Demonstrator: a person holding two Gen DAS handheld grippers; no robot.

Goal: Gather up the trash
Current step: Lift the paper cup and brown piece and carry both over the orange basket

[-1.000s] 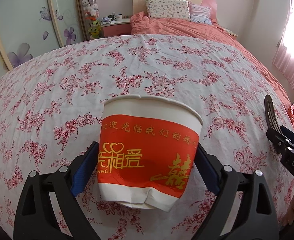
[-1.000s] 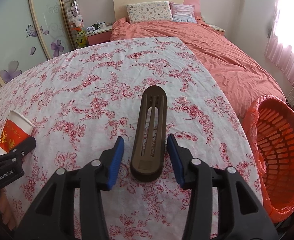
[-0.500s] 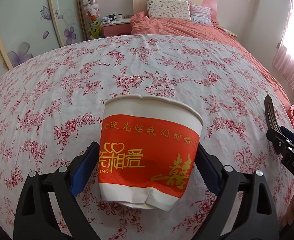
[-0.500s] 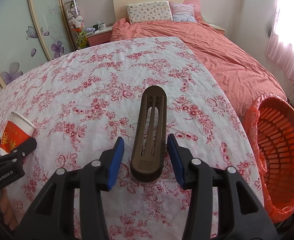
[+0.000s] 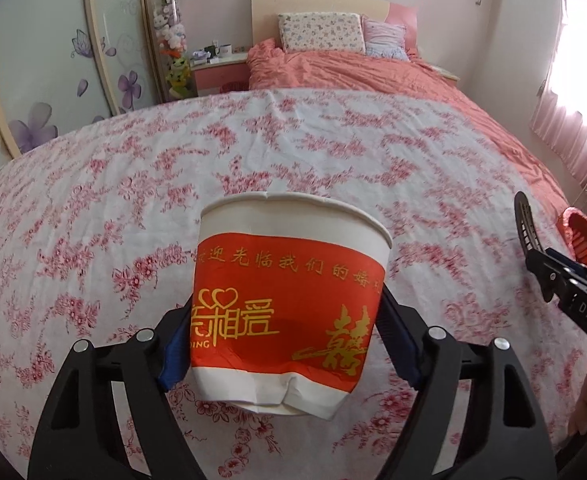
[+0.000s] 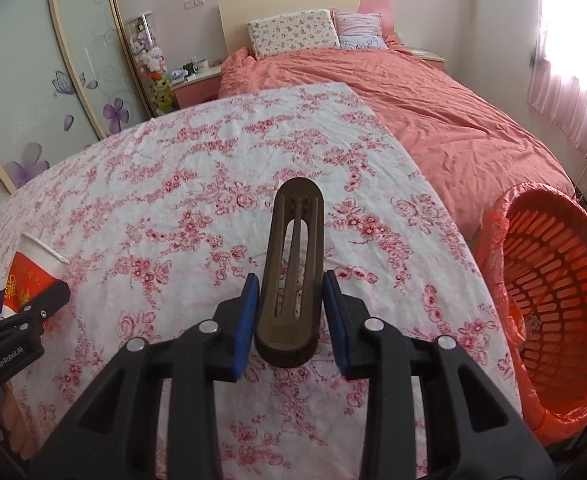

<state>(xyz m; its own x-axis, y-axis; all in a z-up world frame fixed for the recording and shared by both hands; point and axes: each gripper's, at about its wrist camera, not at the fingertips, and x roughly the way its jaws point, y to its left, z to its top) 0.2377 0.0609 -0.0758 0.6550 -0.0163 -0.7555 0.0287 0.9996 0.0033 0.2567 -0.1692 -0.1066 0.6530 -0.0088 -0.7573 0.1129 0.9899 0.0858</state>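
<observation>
1. Left gripper (image 5: 285,344): jaws closing, paper cup (image 5: 289,308) between them. Both blue pads touch the cup's sides at the red band, so it reads as gripped.
2. Cup is upright, slightly tilted, base dented, sitting low over the floral cloth (image 5: 253,152).
3. Right gripper (image 6: 291,316): jaws closing on a brown slotted clip (image 6: 293,268). Left pad is against it; the right pad looks just at its edge, so I can't tell if it's pressing.
4. Clip points away from the camera, its far end raised off the cloth.
5. Cup and clip are well apart across the desk (image 6: 445,248).
6. Orange basket (image 6: 549,312) with liner is just off the desk's right edge, near the right gripper.
7. Bed (image 6: 433,108) with pillows lies beyond the desk.
</observation>
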